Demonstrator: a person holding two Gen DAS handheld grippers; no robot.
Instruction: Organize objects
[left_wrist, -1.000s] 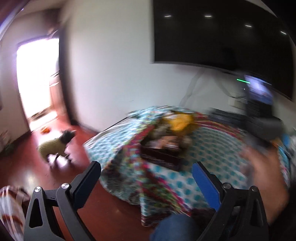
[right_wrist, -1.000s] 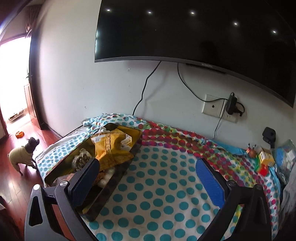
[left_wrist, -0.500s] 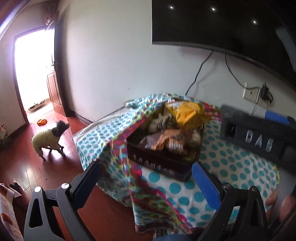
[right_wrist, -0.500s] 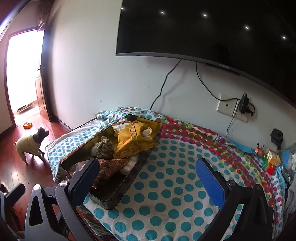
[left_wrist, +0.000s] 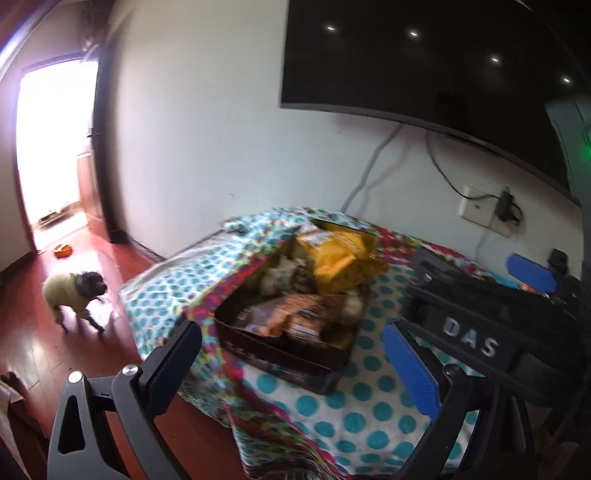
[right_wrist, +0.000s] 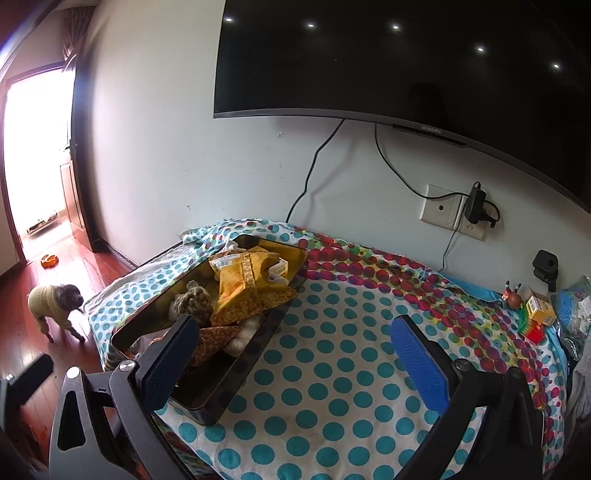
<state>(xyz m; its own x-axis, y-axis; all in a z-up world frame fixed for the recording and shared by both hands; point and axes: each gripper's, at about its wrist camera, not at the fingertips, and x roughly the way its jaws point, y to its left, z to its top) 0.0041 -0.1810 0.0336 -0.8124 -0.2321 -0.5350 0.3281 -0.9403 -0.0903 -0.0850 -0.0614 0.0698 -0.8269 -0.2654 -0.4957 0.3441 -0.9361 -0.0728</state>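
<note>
A dark rectangular tin tray (right_wrist: 225, 391) sits on the left part of a table under a polka-dot cloth (right_wrist: 332, 369); it also shows in the left wrist view (left_wrist: 295, 365). It holds several snack packets, with a yellow packet (right_wrist: 243, 284) on top (left_wrist: 336, 258). My left gripper (left_wrist: 291, 354) is open and empty, in front of the tray's near end. My right gripper (right_wrist: 295, 350) is open and empty, above the cloth just right of the tray. The right gripper's black body marked DAS (left_wrist: 469, 339) shows in the left wrist view.
A wall TV (right_wrist: 406, 62) hangs above the table, with cables and a socket (right_wrist: 443, 210) below it. Small boxes and a figurine (right_wrist: 532, 314) lie at the table's far right. A small dog (right_wrist: 55, 306) in a yellow sweater stands on the wood floor at left, near an open doorway (right_wrist: 33, 155).
Both grippers have shifted, the left one closer to the tray's near end. The right gripper's body now fills more of the left view. The dog has turned on the floor.
</note>
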